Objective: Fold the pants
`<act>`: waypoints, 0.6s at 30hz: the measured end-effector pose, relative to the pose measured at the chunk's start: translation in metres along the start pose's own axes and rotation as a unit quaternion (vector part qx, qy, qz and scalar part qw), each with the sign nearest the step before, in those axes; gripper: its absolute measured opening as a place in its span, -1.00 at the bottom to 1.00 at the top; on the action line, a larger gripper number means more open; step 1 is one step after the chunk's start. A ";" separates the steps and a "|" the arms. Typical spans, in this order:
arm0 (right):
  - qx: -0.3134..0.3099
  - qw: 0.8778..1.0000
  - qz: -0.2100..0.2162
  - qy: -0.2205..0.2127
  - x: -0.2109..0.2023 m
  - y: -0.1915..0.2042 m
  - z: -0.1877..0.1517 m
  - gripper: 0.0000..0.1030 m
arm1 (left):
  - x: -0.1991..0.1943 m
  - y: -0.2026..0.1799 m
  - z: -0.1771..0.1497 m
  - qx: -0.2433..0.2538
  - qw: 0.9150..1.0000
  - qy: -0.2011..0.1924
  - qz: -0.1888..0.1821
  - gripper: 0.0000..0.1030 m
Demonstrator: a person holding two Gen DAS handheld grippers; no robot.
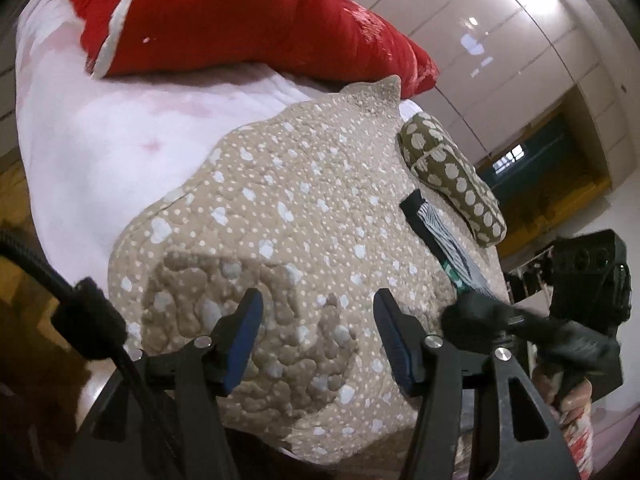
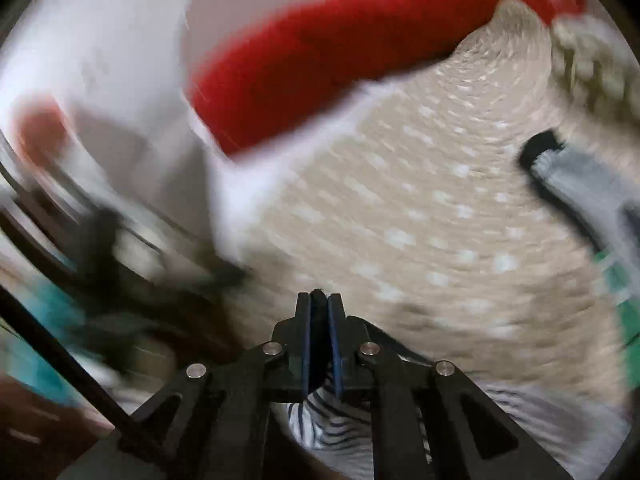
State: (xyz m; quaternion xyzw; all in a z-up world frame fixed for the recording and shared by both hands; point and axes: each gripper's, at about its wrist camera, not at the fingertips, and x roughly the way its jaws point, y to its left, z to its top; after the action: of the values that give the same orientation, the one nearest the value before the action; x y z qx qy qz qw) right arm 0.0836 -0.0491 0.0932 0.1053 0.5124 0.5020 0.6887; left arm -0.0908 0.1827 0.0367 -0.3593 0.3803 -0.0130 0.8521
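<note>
The pants [image 1: 448,240] are striped grey-and-white fabric with a black waistband, lying on the beige spotted quilt [image 1: 280,208] at the right in the left wrist view. My left gripper [image 1: 318,312] is open and empty above the quilt, left of the pants. My right gripper [image 2: 319,300] is shut on the pants: black waistband shows between the fingertips and striped fabric [image 2: 332,420] hangs below the jaws. Another part of the pants [image 2: 576,184] lies at the right of the blurred right wrist view.
A red cushion [image 1: 240,20] lies at the far end of the bed on a white-pink sheet [image 1: 100,140]. An olive spotted pillow [image 1: 452,176] sits beside the pants. The right gripper's body [image 1: 584,304] shows at the right. Wardrobe doors [image 1: 520,52] stand behind.
</note>
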 end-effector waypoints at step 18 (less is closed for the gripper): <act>-0.046 0.983 -0.163 0.077 0.066 -0.005 -0.049 -0.74 | 0.003 -0.013 -0.004 0.008 1.000 0.014 0.004 0.11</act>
State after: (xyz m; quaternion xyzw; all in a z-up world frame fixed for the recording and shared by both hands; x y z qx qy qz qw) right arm 0.0453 -0.0168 0.0283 -0.0501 0.5502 0.4131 0.7240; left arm -0.0882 0.1696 0.0415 -0.3508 0.3933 -0.0178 0.8497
